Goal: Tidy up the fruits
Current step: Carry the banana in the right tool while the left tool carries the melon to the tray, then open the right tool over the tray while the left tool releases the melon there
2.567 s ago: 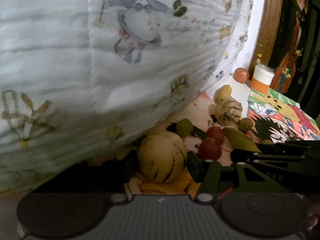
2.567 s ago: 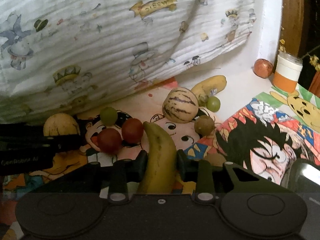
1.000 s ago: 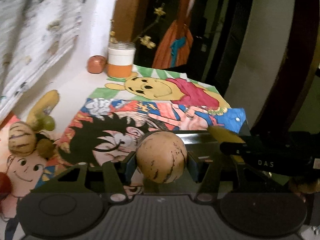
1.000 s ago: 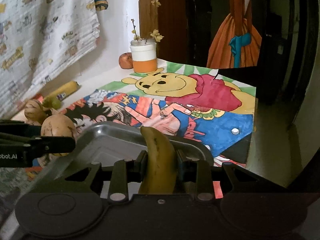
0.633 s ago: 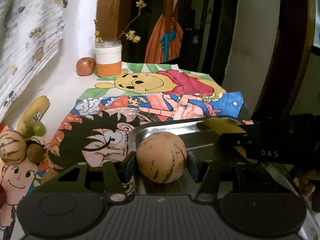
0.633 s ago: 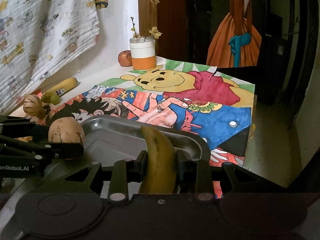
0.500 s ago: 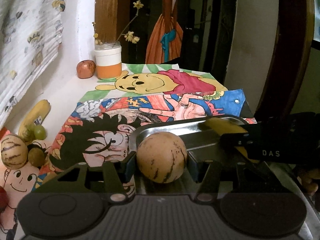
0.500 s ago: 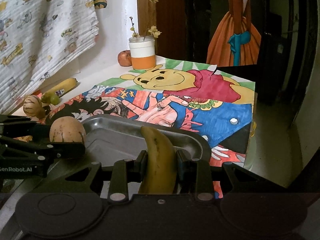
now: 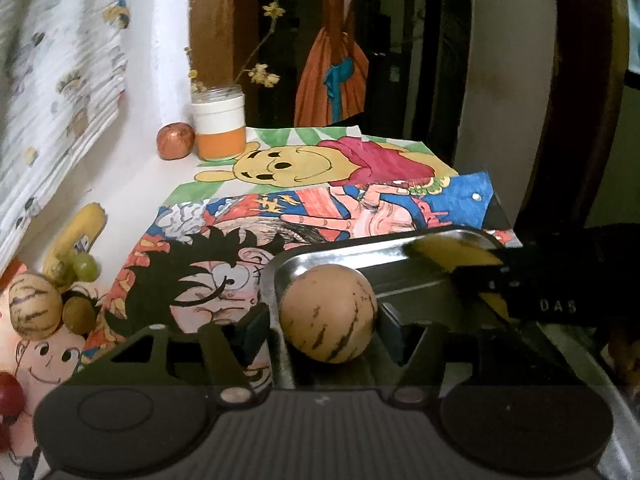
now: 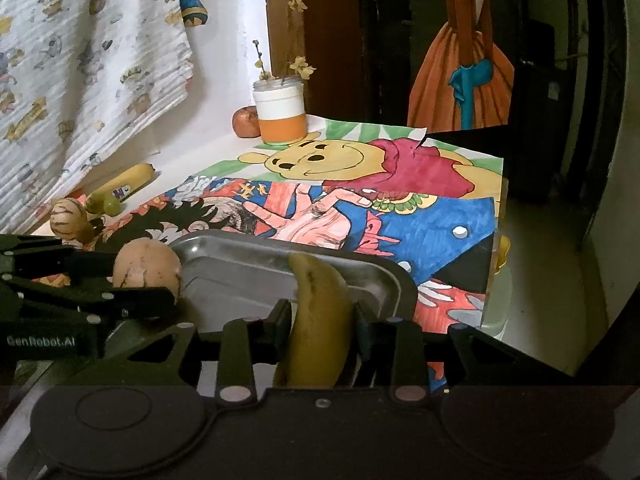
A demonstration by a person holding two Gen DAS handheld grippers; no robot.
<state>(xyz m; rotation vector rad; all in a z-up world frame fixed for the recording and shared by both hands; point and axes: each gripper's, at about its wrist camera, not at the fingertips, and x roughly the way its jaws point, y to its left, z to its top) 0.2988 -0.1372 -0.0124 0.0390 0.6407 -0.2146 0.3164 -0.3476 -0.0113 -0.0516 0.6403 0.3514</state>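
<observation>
My left gripper (image 9: 326,326) is shut on a round tan striped melon (image 9: 328,312) and holds it at the near left rim of a metal tray (image 9: 360,248). The melon (image 10: 146,264) and tray (image 10: 248,260) also show in the right wrist view. My right gripper (image 10: 320,330) is shut on a yellow banana (image 10: 320,320) over the tray's near right side; its tip (image 9: 452,252) shows in the left wrist view.
Left on the cartoon mat lie a second striped melon (image 9: 34,306), a small brown fruit (image 9: 78,314), a green grape (image 9: 86,268), a banana (image 9: 76,240) and red fruit (image 9: 8,396). A jar (image 9: 218,124) and an apple (image 9: 175,140) stand at the back.
Both grippers carried their fruit from the pile by the cloth rightward to the metal tray. In the last half second they lowered slightly over it.
</observation>
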